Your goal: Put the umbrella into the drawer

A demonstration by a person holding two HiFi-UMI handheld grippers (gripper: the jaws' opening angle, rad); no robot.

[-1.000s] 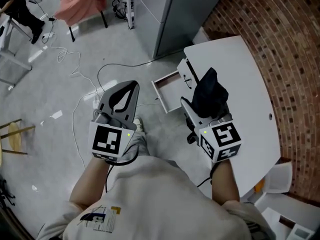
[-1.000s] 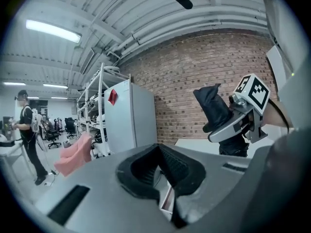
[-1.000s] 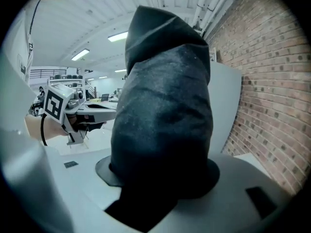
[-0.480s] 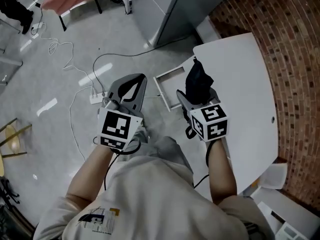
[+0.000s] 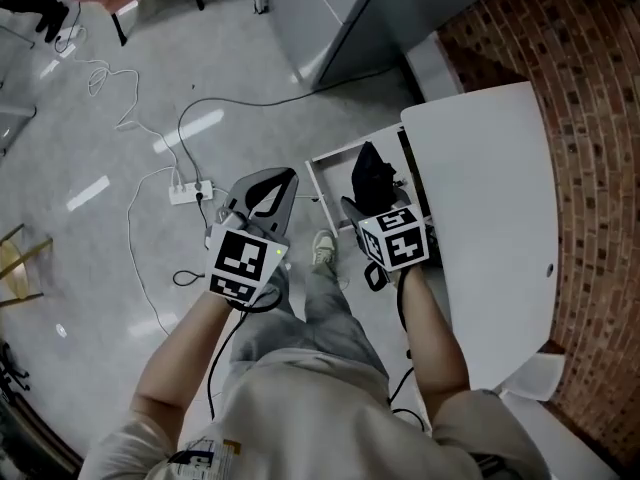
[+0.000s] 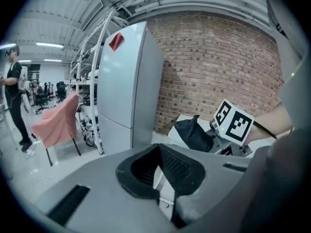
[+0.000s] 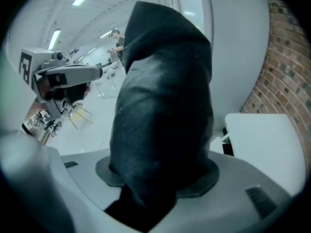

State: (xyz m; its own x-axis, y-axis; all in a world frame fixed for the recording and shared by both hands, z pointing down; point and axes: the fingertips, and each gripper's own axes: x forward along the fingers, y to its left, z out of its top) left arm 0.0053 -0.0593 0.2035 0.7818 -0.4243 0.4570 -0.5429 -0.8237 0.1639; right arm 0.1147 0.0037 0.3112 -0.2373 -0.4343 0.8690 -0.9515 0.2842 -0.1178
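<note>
Both hands have dropped lower, and the open drawer (image 5: 338,152) now lies just past my right gripper (image 5: 372,206). Its fingers are clamped on the folded black umbrella (image 5: 371,172), whose long axis runs straight out ahead of them, its far end tilted down over the drawer at the table (image 5: 490,188) edge. My left gripper (image 5: 282,180), fingers together and empty, hangs beside it over the floor, farther from the drawer. Right hand's job, I reckon.
</note>
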